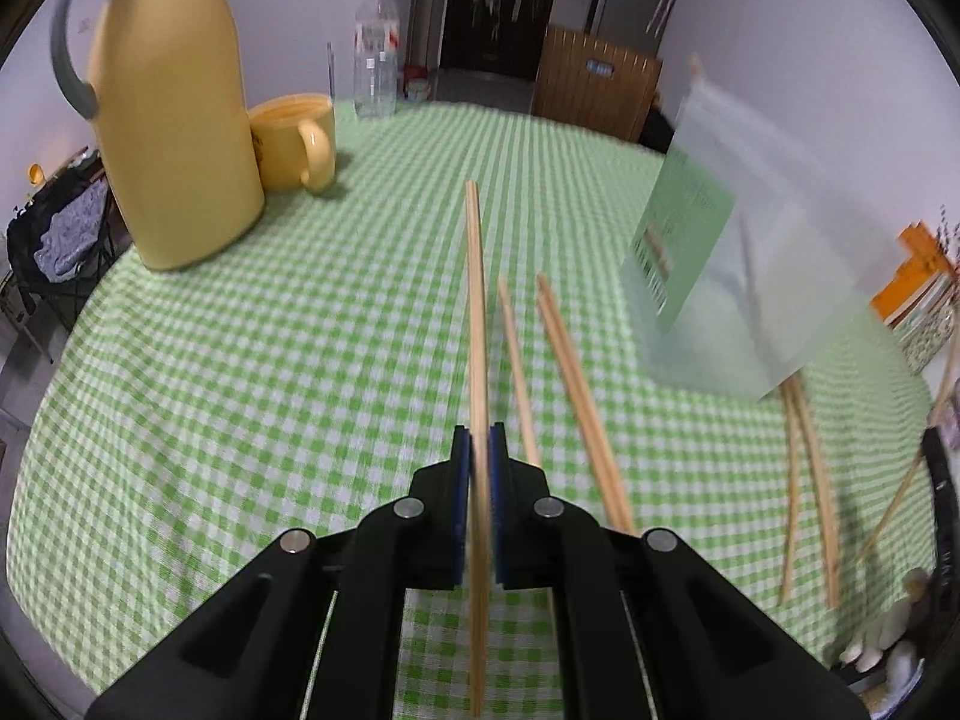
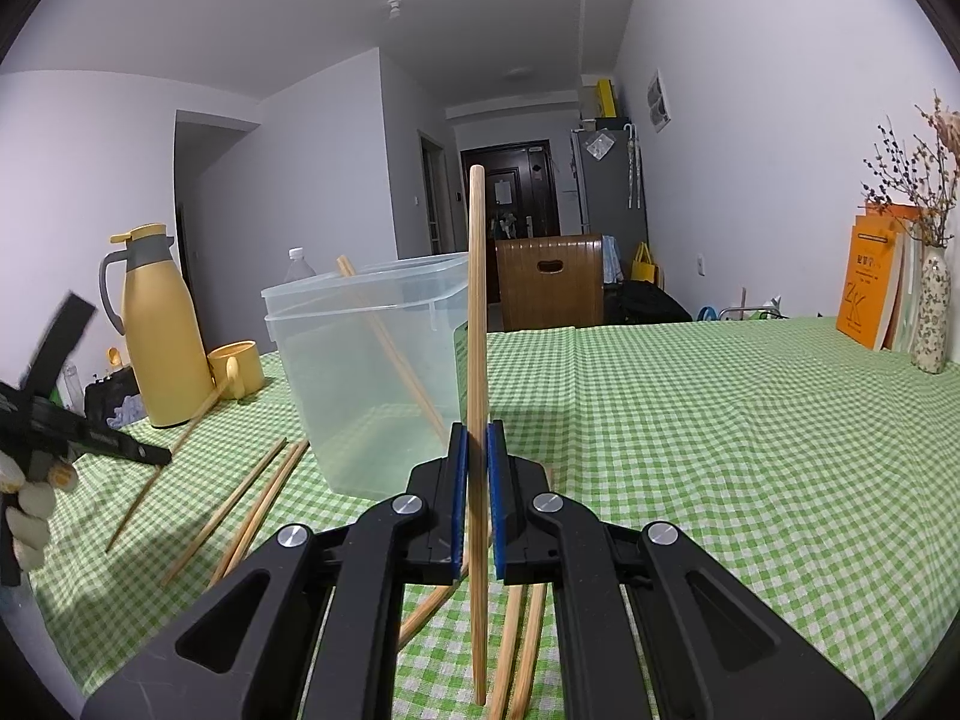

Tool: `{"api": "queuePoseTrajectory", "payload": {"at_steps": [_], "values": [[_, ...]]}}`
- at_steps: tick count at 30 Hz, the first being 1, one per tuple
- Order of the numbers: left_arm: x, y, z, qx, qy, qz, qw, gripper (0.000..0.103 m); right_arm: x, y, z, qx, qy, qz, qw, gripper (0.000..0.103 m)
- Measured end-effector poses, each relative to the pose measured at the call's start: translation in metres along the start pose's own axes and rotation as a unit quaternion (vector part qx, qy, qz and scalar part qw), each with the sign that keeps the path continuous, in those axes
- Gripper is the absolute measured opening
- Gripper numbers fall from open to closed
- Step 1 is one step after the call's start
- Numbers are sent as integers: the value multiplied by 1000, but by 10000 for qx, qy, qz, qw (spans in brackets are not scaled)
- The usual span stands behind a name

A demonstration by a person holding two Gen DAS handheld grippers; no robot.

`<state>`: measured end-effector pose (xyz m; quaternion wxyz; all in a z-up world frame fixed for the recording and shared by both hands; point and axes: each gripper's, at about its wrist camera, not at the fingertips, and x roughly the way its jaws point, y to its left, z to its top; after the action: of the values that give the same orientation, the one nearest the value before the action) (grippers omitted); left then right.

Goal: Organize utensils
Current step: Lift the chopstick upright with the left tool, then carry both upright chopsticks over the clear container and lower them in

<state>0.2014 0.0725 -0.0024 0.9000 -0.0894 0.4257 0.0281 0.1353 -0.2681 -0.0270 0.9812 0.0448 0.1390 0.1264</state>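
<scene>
My left gripper [image 1: 479,438] is shut on a wooden chopstick [image 1: 477,312] that points away over the green checked tablecloth. Several loose chopsticks [image 1: 576,396] lie just right of it, and two more [image 1: 810,480] lie beside the clear plastic container [image 1: 720,240]. My right gripper [image 2: 478,438] is shut on another chopstick [image 2: 477,300], held upright in front of that clear container [image 2: 366,372]. One chopstick [image 2: 390,348] leans inside the container. In the right wrist view the left gripper [image 2: 159,455] sits at the far left, held by a gloved hand [image 2: 30,510], gripping its chopstick [image 2: 174,450].
A yellow thermos jug [image 1: 174,120], a yellow mug [image 1: 294,138] and a water bottle [image 1: 375,48] stand at the table's far left. Orange books [image 2: 876,288] and a patterned vase [image 2: 933,312] with dried flowers stand at the far right. More chopsticks [image 2: 240,510] lie left of the container.
</scene>
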Motion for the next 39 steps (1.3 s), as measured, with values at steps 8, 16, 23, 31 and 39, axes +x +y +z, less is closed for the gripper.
{"api": "queuePoseTrajectory", "payload": {"at_steps": [8, 16, 23, 31, 39], "values": [[-56, -20, 14, 160, -1295, -164, 9913, 4, -1, 2, 9, 16, 6, 24, 10000, 7], [-97, -53, 24, 377, -2330, -351, 9711, 4, -9, 14, 36, -105, -295, 178, 9994, 7], [-121, -83, 34, 529, -2924, -546, 9533, 4, -7, 21, 66, -108, -622, 341, 9974, 7], [-134, -120, 49, 669, -3286, -540, 9406, 4, 6, 24, 102, -26, -890, 535, 9946, 7], [-129, -143, 77, 724, -3451, -643, 9336, 4, 29, 25, 137, 94, -1069, 688, 9918, 7]]}}
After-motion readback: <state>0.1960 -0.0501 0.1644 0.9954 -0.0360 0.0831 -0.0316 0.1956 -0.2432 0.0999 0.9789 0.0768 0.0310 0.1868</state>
